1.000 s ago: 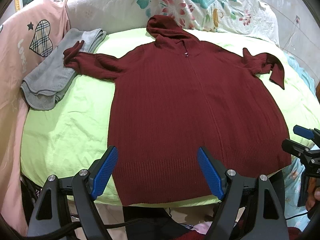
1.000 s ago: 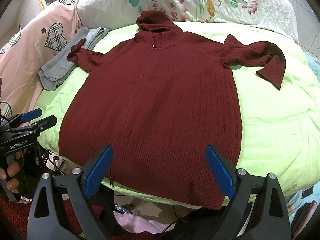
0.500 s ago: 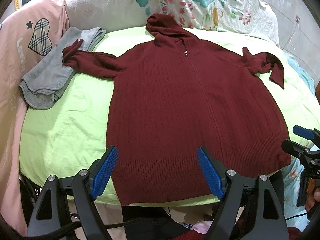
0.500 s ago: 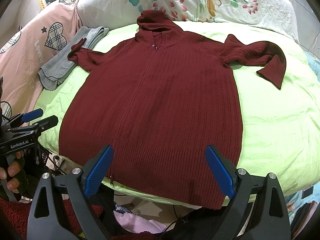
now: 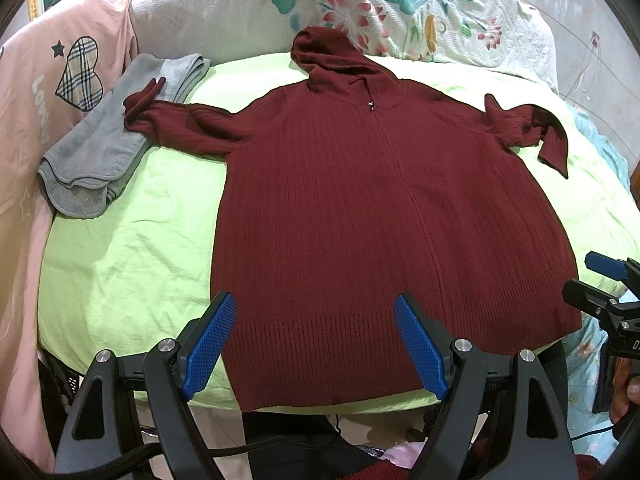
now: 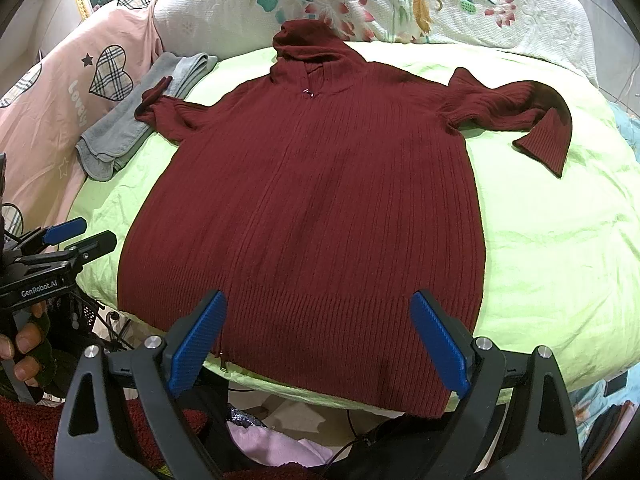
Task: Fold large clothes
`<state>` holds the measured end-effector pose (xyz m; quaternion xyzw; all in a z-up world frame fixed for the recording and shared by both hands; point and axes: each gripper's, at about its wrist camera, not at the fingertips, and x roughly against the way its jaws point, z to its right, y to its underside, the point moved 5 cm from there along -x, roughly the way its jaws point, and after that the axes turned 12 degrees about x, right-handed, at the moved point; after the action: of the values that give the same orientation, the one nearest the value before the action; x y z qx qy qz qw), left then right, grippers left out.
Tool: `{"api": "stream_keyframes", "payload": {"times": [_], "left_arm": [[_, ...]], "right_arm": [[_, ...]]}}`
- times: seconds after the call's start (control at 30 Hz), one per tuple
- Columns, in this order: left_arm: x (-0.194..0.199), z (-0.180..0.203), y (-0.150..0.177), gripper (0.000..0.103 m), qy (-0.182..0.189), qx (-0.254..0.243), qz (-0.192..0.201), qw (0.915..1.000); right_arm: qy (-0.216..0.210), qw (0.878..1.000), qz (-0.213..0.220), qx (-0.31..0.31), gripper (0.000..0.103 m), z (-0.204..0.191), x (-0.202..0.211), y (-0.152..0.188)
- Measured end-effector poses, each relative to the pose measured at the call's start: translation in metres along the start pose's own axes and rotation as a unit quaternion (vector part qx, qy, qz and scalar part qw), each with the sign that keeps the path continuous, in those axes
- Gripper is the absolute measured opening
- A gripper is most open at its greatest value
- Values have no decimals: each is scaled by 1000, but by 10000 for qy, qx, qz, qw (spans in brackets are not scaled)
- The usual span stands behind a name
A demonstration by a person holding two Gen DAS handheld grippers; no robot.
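We see the maroon hooded sweater (image 5: 380,220) spread flat, front up, on the light green sheet (image 5: 132,252), hood toward the floral quilt (image 5: 400,12) and hem at the near edge. The left gripper (image 5: 314,344) hovers above the hem with its jaws spread wide, holding nothing; likewise the right gripper (image 6: 318,340). The left wrist view shows the grey towel (image 5: 104,148) whole, with the sweater's cuff lying on it. Only the right wrist view shows the bent sleeve (image 6: 516,120) fully and the person's fingers (image 6: 24,344) gripping the left tool.
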<state>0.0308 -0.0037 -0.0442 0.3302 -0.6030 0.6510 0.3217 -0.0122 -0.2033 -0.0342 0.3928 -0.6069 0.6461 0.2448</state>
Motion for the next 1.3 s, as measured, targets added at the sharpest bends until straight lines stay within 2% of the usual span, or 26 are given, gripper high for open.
{"api": "stream_keyframes", "payload": {"times": [0.07,0.43,0.7,0.87,1.0,1.17,1.3], "left_arm": [[0,-1,0,82,44,33,-100,9999],[-3,0,0,82,0,-6,-74,10000],[-14,-1,-1,82,61,117,-363,9993],[-23,0,-3,82,93,160,-380,9991],[-28,-1,-6,82,-46,108,-269,9996],[-40,-3,-16,82,-146,75,-205,9997],[-48,-4,-26,82,-217,48,-169,9996]], "right_arm": [[-2,10000,-2,2,93,0,0,0],[-6,10000,-8,-5,93,0,0,0],[0,10000,-49,-59,93,3,-6,3],[-23,9999,-94,-121,93,8,-10,5],[-24,9998,-62,-187,93,15,-11,2],[242,9989,54,-404,93,54,-8,-8],[742,9929,285,-883,92,122,-2,-18]]}}
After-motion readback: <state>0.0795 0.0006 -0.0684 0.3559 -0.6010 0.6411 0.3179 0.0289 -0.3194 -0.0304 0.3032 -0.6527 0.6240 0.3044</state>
